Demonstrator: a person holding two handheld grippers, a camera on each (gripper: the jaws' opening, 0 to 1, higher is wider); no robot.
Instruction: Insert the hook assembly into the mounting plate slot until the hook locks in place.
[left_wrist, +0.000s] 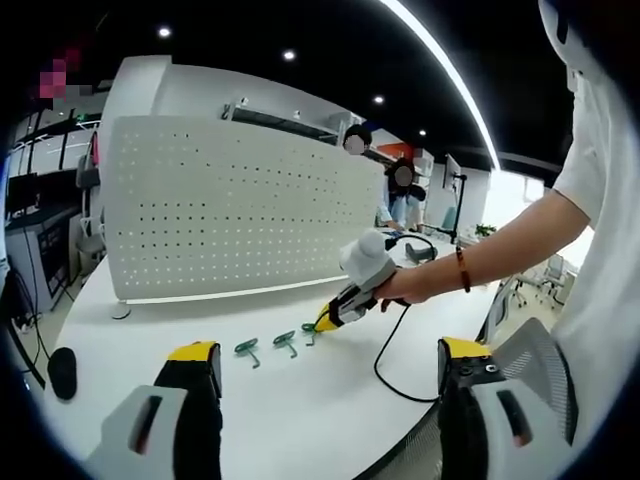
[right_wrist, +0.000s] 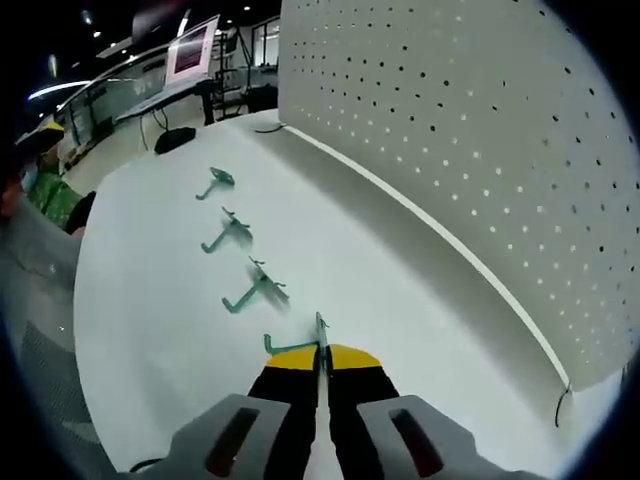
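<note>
Your right tongs (right_wrist: 322, 362) are pressed together on a green hook (right_wrist: 290, 343), pinching it at the tips just above the white surface (right_wrist: 150, 330). The hook's bent end sticks out to the left of the yellow-tipped jaws in the right gripper view, and its thin plate rises between them. Whether the hook touches the surface, you cannot tell from this angle.

Beyond it, three more green hooks lie in a loose row on the surface: the nearest hook (right_wrist: 258, 289) just ahead of the tongs, a middle hook (right_wrist: 230, 233) farther on, and the far hook (right_wrist: 215, 182) toward the surface's far end. They sit apart from one another and well away from the panel.

The white perforated mounting plate (right_wrist: 480, 130) stands upright along the right side of that view, its lower edge meeting the surface. None of the hooks touches it.

In the left gripper view, your left tongs (left_wrist: 328, 368) are spread wide and hold nothing, hovering over the near edge of the surface (left_wrist: 300, 410). Ahead of them you see your hand (left_wrist: 400, 287) carrying the right tongs (left_wrist: 322, 322), tips down among the hooks, with a black cable (left_wrist: 385, 360) trailing from that gripper across the surface. Two loose hooks (left_wrist: 266, 346) lie just to the left of those tips. The mounting plate (left_wrist: 230, 210) stands behind, facing you. A dark rounded object (left_wrist: 62, 370) rests at the surface's left edge.
</note>
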